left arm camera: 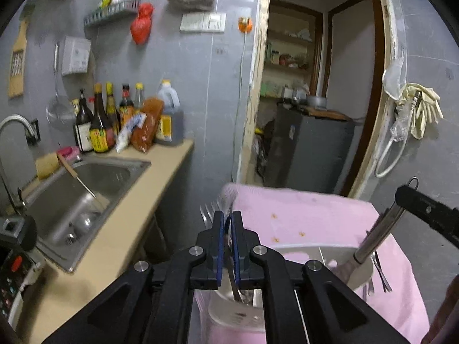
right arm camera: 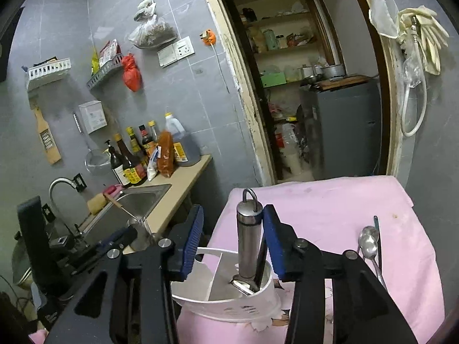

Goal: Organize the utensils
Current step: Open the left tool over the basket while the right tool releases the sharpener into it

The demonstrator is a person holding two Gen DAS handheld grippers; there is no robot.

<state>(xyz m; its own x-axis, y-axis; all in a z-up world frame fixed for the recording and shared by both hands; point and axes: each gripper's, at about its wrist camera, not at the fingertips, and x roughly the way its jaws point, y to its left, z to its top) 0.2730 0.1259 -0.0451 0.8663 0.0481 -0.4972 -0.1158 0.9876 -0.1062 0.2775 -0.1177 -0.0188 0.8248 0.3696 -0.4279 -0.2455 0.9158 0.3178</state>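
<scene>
Right gripper [right arm camera: 233, 240] stands with its blue pads apart on either side of a steel-handled utensil [right arm camera: 248, 240], neither pad pressing on it, and the tool stands upright on its own in the white divided utensil holder [right arm camera: 226, 305] on the pink cloth [right arm camera: 330, 212]. Left gripper [left arm camera: 228, 246] is nearly closed, pinching thin metal handles, forks by the tines [left arm camera: 210, 212] beyond its tips, over the same holder. That steel handle looks smooth, rigid and fairly weighty, likely slippery, so mid-shaft below the hanging loop is the sensible place to take it. A spoon [right arm camera: 368, 243] lies on the cloth just right of the holder, light and flat, best pinched at the stem
</scene>
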